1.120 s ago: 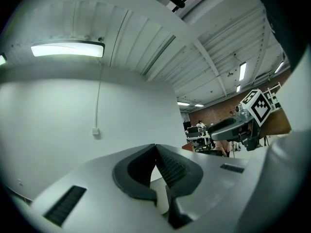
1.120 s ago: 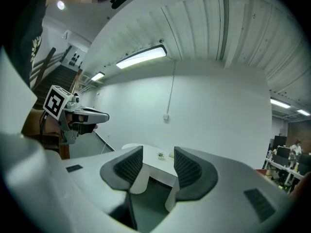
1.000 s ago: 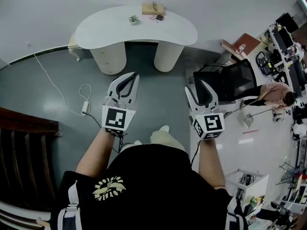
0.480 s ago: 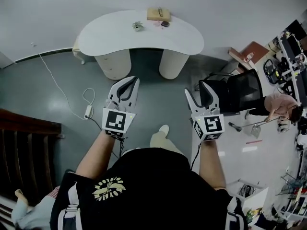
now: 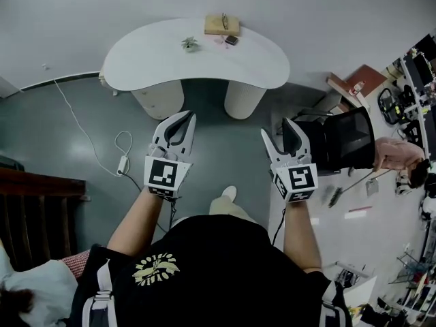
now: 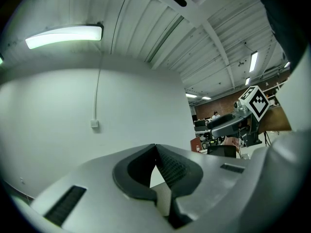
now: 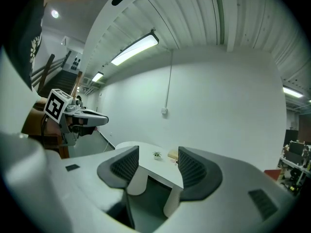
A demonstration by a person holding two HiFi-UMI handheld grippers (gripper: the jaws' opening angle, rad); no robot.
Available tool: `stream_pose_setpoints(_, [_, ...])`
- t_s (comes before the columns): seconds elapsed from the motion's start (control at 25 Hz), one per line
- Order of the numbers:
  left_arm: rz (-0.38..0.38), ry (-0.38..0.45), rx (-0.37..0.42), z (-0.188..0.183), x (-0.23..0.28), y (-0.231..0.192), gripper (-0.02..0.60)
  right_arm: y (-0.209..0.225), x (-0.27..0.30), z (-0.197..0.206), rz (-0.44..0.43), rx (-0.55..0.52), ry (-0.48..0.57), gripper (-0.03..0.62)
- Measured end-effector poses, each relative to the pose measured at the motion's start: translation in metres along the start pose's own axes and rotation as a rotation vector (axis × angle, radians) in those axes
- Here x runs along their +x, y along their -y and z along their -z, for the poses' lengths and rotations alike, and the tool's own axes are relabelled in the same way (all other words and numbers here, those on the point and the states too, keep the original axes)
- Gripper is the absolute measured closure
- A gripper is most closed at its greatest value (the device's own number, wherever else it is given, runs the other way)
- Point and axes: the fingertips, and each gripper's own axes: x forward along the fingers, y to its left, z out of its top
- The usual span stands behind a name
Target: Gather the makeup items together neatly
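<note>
I'm holding the left claw [image 5: 185, 116] closed on nothing and the right claw [image 5: 276, 129], jaws just opening, wide and empty; the makeup items [image 5: 230, 39], probably, are sitting at the counter's [image 5: 150, 53] far edge, well apart from both

R tongs [image 7: 158, 152]: just opening, empty

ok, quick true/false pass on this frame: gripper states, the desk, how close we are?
1. The left gripper has its jaws together with nothing between them. True.
2. The right gripper is shut on a makeup item. False: its jaws stand apart and empty, having just opened wider.
3. The white desk is bare. False: a small plant and a tan box sit near its far edge.
4. Both grippers are short of the desk, over the grey floor. True.
</note>
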Motion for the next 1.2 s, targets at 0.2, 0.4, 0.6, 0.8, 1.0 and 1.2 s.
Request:
stream_pose_setpoints(0.2, [-0.012, -0.010, -0.002, 0.002, 0.030, 0.000, 0.558, 0.029, 0.017, 0.003, -0.015, 0.011, -0.002, 0.349])
stream_pose_setpoints(0.4, [-0.028, -0.034, -0.002, -0.001, 0.058, 0.001, 0.559, 0.054, 0.031, 0.002, -0.037, 0.009, 0.004, 0.350])
stream_pose_setpoints(0.6, [-0.048, -0.063, -0.011, 0.000, 0.079, 0.007, 0.558, 0.075, 0.039, 0.006, -0.055, 0.014, 0.011, 0.349])
stream_pose_setpoints(0.8, [-0.071, -0.065, -0.015, -0.004, 0.102, 0.011, 0.558, 0.097, 0.047, 0.008, -0.074, 0.016, 0.020, 0.349])
stream_pose_setpoints(1.0, [-0.093, -0.064, -0.016, -0.005, 0.115, 0.017, 0.559, 0.108, 0.056, 0.012, -0.109, 0.013, 0.028, 0.350])
stream_pose_setpoints(1.2, [-0.125, -0.076, 0.003, -0.009, 0.115, 0.019, 0.560, 0.120, 0.057, 0.012, -0.131, 0.012, 0.044, 0.349])
